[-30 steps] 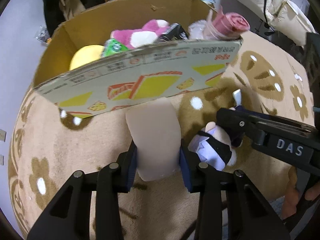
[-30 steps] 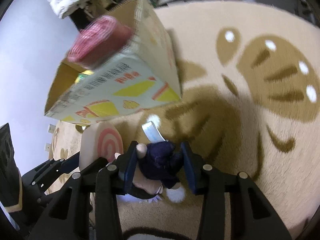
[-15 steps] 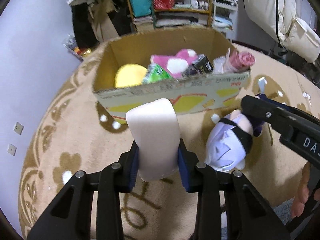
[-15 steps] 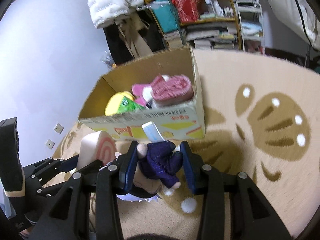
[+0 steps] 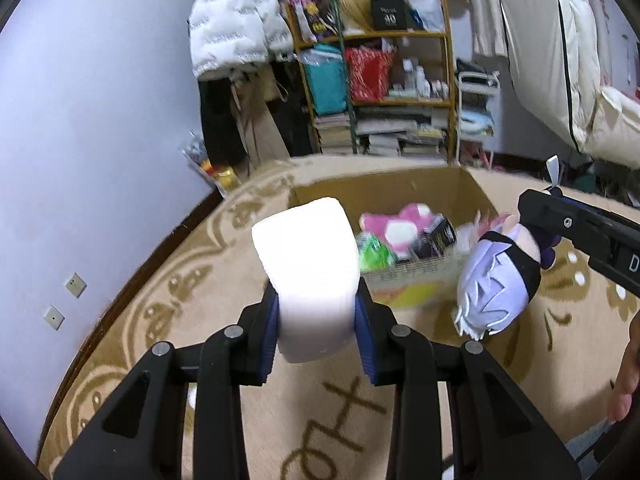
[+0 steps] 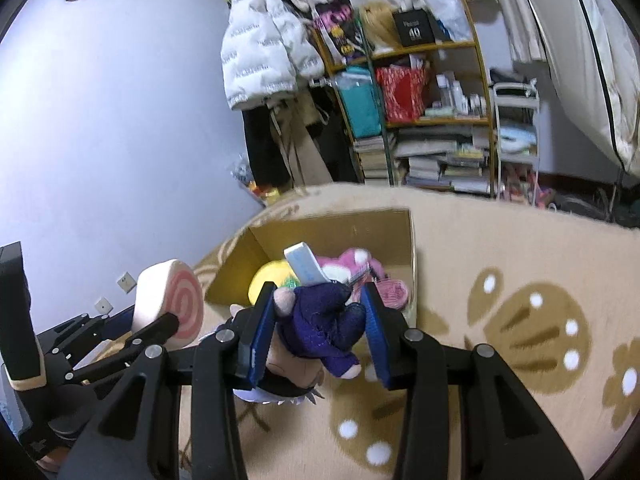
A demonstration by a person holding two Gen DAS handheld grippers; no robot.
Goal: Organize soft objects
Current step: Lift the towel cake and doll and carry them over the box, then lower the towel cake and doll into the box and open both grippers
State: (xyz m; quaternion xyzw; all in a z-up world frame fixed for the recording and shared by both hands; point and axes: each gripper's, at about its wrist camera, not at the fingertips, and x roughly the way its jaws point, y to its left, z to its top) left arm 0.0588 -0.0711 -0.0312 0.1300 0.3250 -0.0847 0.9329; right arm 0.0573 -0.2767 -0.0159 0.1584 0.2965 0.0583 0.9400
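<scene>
Left gripper (image 5: 316, 328): jaws clamped on a swirl-roll cushion (image 5: 308, 276), white side toward the camera; in the right wrist view its pink spiral end (image 6: 182, 308) faces forward.
Right gripper (image 6: 316, 332): jaws pinched on a doll (image 6: 320, 328) by its dark purple body; the pale-haired head (image 5: 496, 284) hangs below in the left wrist view, and a white tag (image 6: 306, 266) sticks up.
Held things: both are off the rug (image 6: 500, 248), short of the box's near edge.
Cardboard box (image 6: 380, 224): open-topped, standing on the rug beyond both grippers.
Box contents: a pink-and-white plush (image 5: 396, 224), a green packet (image 5: 374, 250), a yellow cushion (image 6: 270, 280) toward the left wall, and a pink roll (image 6: 394, 292) at the right corner.
Far side: a shelf unit (image 5: 380, 80) with books and bags stands past the rug's far edge, a white puffer jacket (image 5: 232, 28) hanging to its left.
</scene>
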